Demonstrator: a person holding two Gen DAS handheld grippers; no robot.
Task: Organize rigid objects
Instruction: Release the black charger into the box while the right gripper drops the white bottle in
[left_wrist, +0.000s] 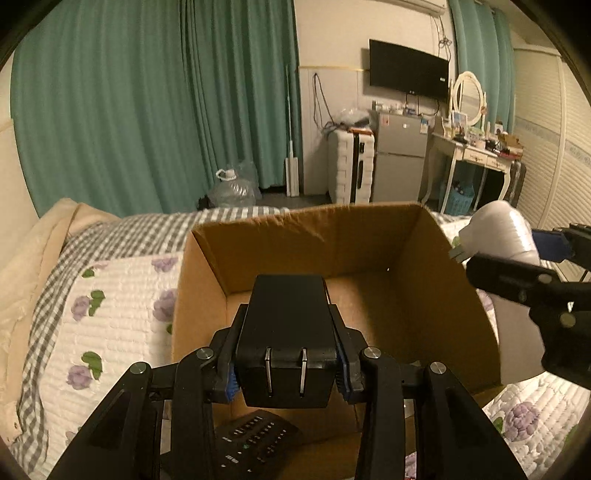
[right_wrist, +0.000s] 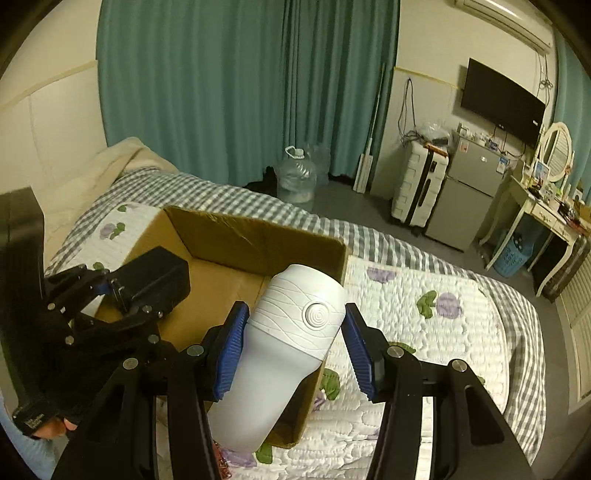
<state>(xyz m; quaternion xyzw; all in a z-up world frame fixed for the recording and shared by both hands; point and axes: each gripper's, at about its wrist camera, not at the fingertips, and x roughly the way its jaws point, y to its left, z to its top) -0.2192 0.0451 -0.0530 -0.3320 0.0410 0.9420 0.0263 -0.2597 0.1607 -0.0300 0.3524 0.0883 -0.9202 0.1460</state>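
My left gripper (left_wrist: 286, 363) is shut on a black power adapter (left_wrist: 288, 332) with two metal prongs, held above the open cardboard box (left_wrist: 295, 232) on the bed. My right gripper (right_wrist: 291, 345) holds a white ribbed bottle-shaped device (right_wrist: 291, 343) over the box's right rim (right_wrist: 258, 225); the left blue pad (right_wrist: 231, 350) touches it, the right pad (right_wrist: 358, 350) stands slightly off it. In the right wrist view the left gripper (right_wrist: 110, 291) and adapter (right_wrist: 155, 277) hang over the box's left side. In the left wrist view the white device (left_wrist: 498, 232) shows at right.
A black remote control (left_wrist: 255, 443) lies at the box's near edge. The box sits on a floral quilt (right_wrist: 424, 332) with grey checked border. Beyond the bed stand a water jug (right_wrist: 297, 177), white suitcase (right_wrist: 417, 184), small fridge (right_wrist: 469, 192) and dressing table (right_wrist: 546, 210).
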